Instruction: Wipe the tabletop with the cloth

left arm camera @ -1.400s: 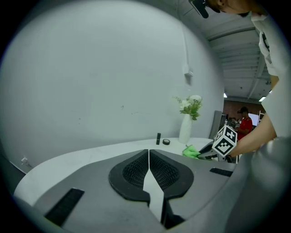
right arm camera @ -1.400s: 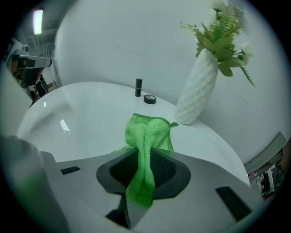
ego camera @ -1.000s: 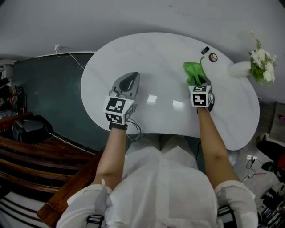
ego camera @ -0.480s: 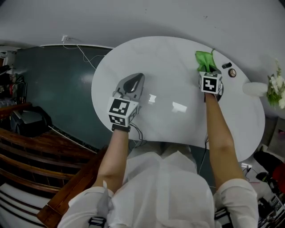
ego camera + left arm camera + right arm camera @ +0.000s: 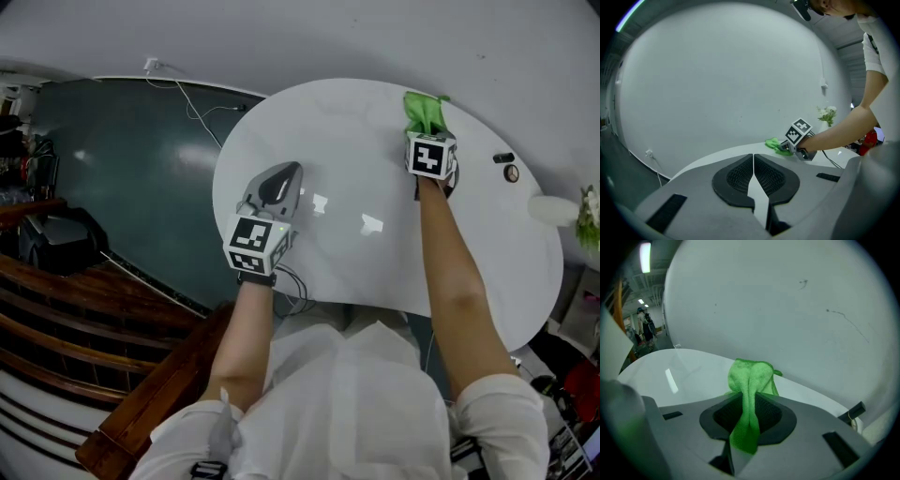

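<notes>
A green cloth (image 5: 424,111) lies bunched on the far edge of the white oval tabletop (image 5: 356,253). My right gripper (image 5: 428,131) is shut on the green cloth (image 5: 751,385), which sticks out past the jaws and rests on the tabletop (image 5: 684,373) close to the grey wall. My left gripper (image 5: 277,180) hovers over the left part of the table, shut with nothing between its jaws (image 5: 753,161). From the left gripper view the cloth (image 5: 777,144) and the right gripper's marker cube (image 5: 798,132) show at the far side.
A small black object (image 5: 503,158) and a round disc (image 5: 511,172) lie at the table's far right. A white vase with flowers (image 5: 567,208) stands at the right edge. A cable (image 5: 192,94) runs along the dark floor at left. The wall is close behind.
My right gripper has pushed the green cloth away from me and leftward toward the table's far edge. The left gripper has stayed nearly still.
</notes>
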Tool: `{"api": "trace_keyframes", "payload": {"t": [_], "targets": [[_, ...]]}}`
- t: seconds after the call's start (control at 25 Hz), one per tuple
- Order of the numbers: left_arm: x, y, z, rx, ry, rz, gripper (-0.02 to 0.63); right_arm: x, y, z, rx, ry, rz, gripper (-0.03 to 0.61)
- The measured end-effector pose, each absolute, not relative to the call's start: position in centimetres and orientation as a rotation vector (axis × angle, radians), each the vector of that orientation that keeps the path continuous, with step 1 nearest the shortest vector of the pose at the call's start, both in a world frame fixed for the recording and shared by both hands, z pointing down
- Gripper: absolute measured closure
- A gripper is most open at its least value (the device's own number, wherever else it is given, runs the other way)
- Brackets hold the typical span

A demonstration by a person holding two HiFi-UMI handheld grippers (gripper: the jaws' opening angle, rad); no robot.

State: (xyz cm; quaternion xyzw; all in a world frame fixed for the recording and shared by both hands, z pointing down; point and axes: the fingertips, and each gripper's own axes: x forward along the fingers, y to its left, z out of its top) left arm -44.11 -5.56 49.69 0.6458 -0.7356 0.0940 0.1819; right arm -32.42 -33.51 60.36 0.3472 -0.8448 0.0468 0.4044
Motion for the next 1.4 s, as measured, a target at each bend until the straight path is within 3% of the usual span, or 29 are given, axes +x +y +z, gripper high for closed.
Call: {"api": "trace_keyframes", "payload": {"t": [0.36,0.72,1.4], "targets": [[-47.1,-1.4,50.3,1.721,-2.129,0.257,0.594,-44.6,-25.1,60.4,0.606,-2.222,0.029,0.509],[-48.8,3.2,50.9,1.617,-2.181,0.259,0.594,-52.1,-15.2,60.4,0.371,-2.285,-0.027,0.509],[-50.4,7.5,51.7,1.533,-2.215,0.277,0.594,-53.3,1.1,61.1,-0.022,-2.350,-0.053,0.509]]}}
